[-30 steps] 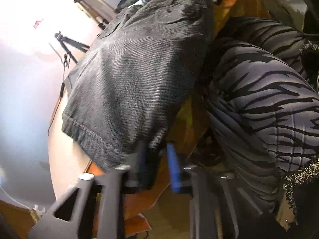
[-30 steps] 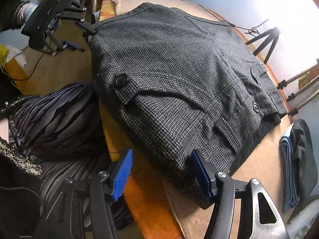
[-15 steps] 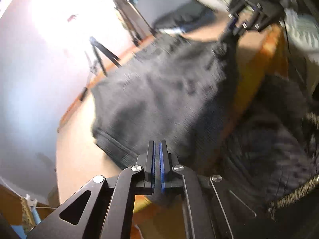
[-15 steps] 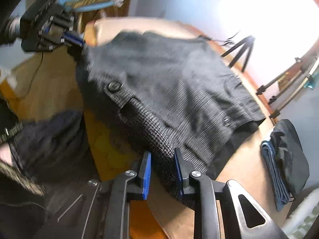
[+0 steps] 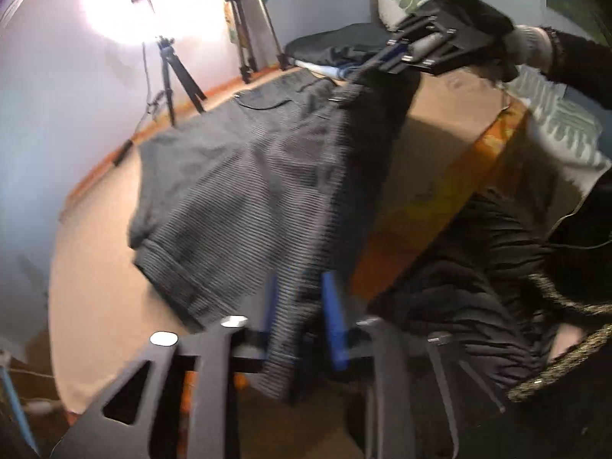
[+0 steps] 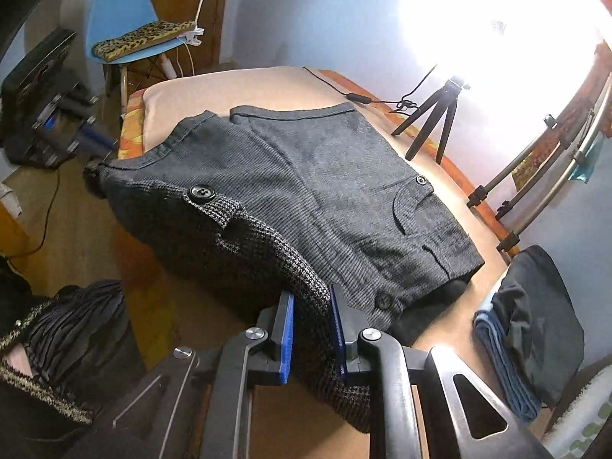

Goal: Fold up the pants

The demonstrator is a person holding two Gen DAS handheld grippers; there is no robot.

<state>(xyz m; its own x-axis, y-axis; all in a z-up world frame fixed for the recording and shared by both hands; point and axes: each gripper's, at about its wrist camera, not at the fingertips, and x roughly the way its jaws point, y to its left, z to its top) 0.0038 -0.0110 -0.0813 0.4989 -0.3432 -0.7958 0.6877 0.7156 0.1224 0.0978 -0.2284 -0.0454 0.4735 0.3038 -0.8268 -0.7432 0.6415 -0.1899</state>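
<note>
Pinching the near edge of the pants [image 6: 306, 191], your right gripper [image 6: 311, 329] has its blue pads pressed onto a fold of the checked cloth; your left gripper [image 5: 298, 317] likewise clamps the hem end between its pads. From there the pants spread flat across the tan surface [image 6: 237, 84], the near side lifted off its edge. Only the right wrist view shows the buttons [image 6: 201, 193], the blue chair [image 6: 122, 11] and folded clothes [image 6: 528, 344]; the left wrist view, blurred, shows your right gripper [image 5: 367, 65] raised and a tripod [image 5: 172, 72] beyond.
</note>
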